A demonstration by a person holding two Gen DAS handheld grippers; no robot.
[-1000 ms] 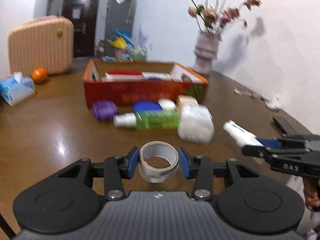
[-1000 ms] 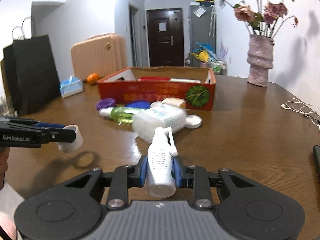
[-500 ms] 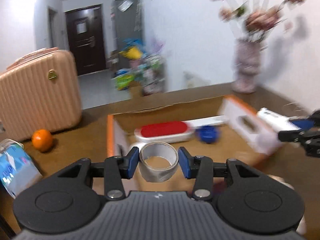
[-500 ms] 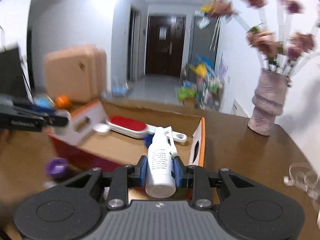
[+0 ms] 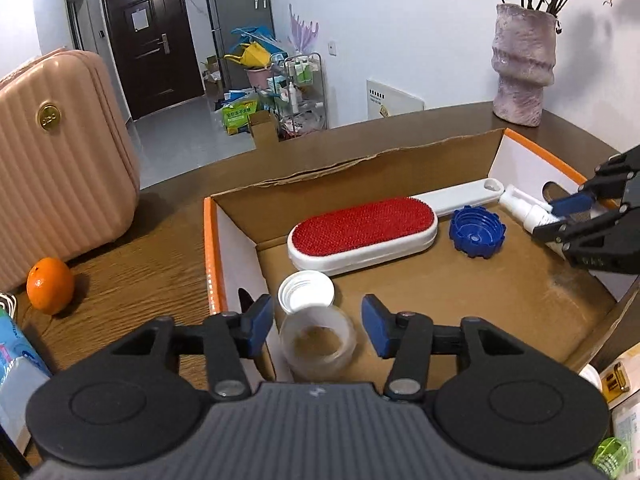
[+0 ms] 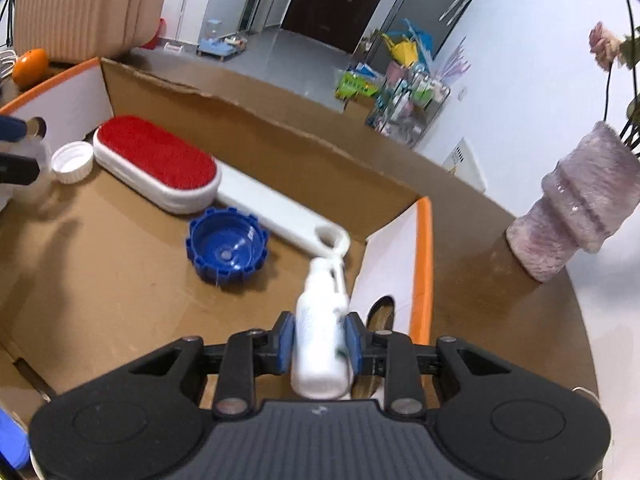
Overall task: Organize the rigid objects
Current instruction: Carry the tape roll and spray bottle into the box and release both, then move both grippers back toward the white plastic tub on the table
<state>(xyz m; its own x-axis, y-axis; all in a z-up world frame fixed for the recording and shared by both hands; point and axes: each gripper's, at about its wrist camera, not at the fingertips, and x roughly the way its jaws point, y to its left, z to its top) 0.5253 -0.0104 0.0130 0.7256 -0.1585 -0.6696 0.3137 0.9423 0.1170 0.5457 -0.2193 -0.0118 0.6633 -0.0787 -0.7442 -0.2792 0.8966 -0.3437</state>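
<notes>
My left gripper [image 5: 318, 326] is open over the near left corner of the cardboard box [image 5: 360, 168]. The clear tape roll [image 5: 318, 342] sits between its spread fingers, free of the pads. My right gripper [image 6: 320, 338] is shut on a white spray bottle [image 6: 320, 340], held low inside the box's right end [image 6: 422, 264]. The bottle also shows in the left wrist view [image 5: 524, 208]. In the box lie a red lint brush [image 5: 362, 232], a blue cap [image 5: 476, 232] and a white cap [image 5: 306, 292].
A pink suitcase [image 5: 60, 160], an orange [image 5: 50, 286] and a tissue pack [image 5: 16, 364] stand left of the box. A grey vase [image 6: 576, 208] stands at the right. Loose bottles [image 5: 620, 420] lie at the near right.
Both grippers moved forward and down into the box. My left gripper opened and let go of the tape roll. The right gripper still holds the spray bottle.
</notes>
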